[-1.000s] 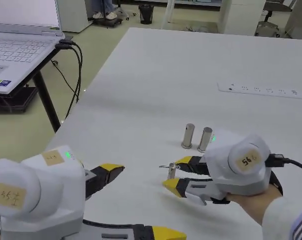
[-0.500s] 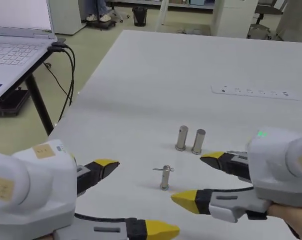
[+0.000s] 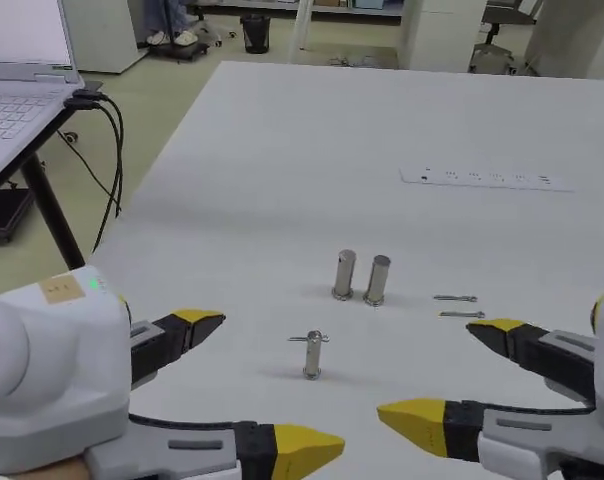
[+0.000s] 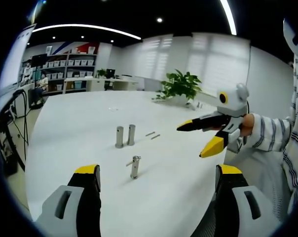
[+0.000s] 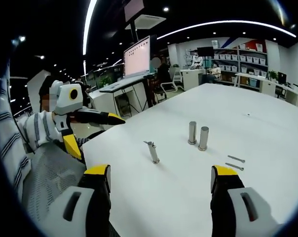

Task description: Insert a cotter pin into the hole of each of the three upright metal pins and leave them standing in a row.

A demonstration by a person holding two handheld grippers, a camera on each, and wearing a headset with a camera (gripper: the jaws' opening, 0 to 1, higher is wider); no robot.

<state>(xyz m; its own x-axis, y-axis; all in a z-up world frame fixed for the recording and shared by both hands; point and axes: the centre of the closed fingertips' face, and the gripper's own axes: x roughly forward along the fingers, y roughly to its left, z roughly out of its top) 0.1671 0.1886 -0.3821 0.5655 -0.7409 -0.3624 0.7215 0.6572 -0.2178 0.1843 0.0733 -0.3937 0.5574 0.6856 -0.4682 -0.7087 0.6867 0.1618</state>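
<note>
Head view: your left gripper [image 3: 264, 382] and right gripper [image 3: 437, 370] hang low over the table [image 3: 282, 150], both with jaws spread wide and holding nothing. Between them the near pin [image 3: 312, 357] stands upright with a cotter [image 3: 308, 339] through its top. Behind it two bare pins [image 3: 345, 274] stand side by side, and two loose cotters [image 3: 454, 298] lie to their right.

Left gripper view: the near pin is straight ahead of you.

Right gripper view: the loose cotters lie near your right jaw.

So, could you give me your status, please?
Left gripper and right gripper open, empty. One upright silver metal pin cottered; two bare pins; two loose cotter pins. Nothing blocking.
</note>
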